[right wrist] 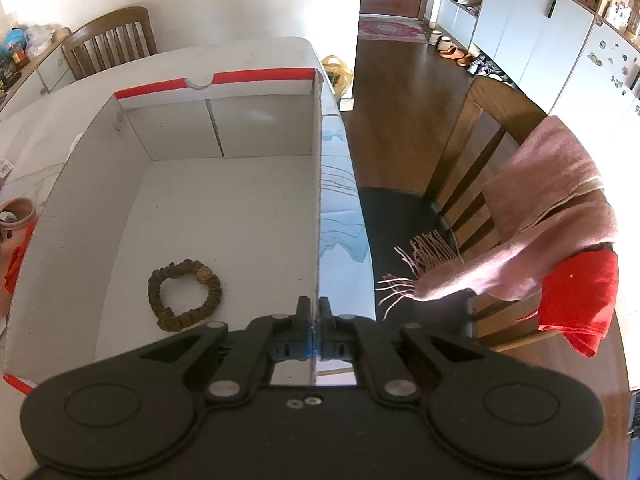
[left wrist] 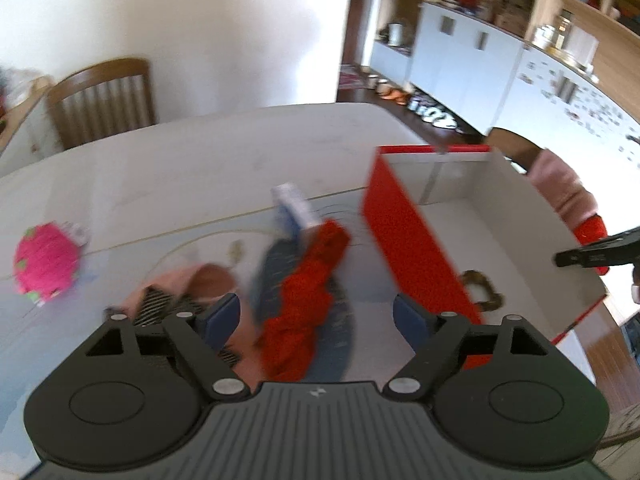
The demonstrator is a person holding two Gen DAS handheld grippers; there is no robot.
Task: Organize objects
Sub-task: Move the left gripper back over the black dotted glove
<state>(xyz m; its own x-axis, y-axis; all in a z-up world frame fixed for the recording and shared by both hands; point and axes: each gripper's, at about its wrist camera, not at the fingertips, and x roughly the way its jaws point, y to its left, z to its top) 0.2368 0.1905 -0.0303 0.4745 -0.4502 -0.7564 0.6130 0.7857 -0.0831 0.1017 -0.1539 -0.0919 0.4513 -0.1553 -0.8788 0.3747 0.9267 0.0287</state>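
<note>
my left claw wide open over a red cloth on the white table, right claw pinched on the red-and-white cardboard box wall, brown beaded bracelet inside, pink plush dragon fruit off left, wooden chair nearby

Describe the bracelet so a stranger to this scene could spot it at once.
Find the big red cardboard box with pale inner walls on the white table. On its floor, at the near end, lies the bracelet, a dark olive-brown ring of bunched beads with one round golden bead. It is the only thing inside the box.
</note>
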